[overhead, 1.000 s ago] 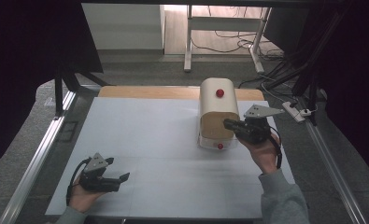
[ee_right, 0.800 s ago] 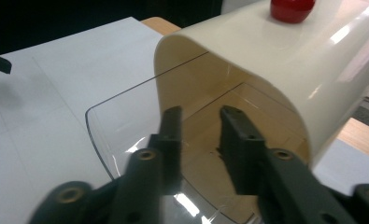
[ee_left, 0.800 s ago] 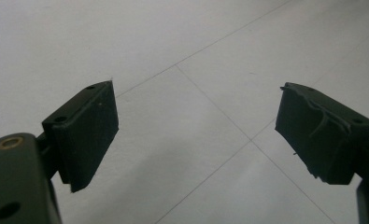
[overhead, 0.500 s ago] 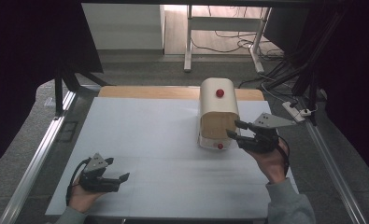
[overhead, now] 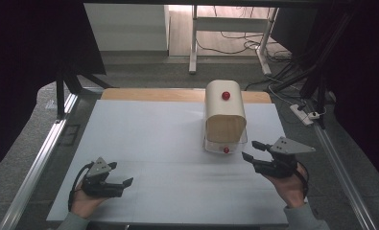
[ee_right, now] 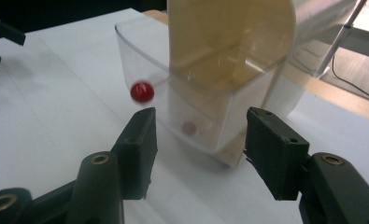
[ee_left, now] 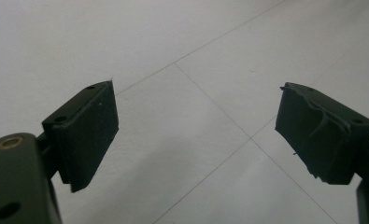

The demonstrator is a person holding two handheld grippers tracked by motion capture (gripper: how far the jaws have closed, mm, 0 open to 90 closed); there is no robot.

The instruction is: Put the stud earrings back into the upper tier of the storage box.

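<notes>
Now that the grab on the bread box (overhead: 224,120) is over, pulled the right gripper (overhead: 252,150) back toward the near edge, off the lower red knob (overhead: 226,150) where it was a second ago. Jaws spread wide, holding nothing, just short of the box front. Box hasn't budged, sitting toward the far right of the table (overhead: 153,134), roll lid looking down all the way. Left gripper (overhead: 121,173) parked near-left, also wide and empty. Guessing lid step's done, or about to re-grab.
</notes>
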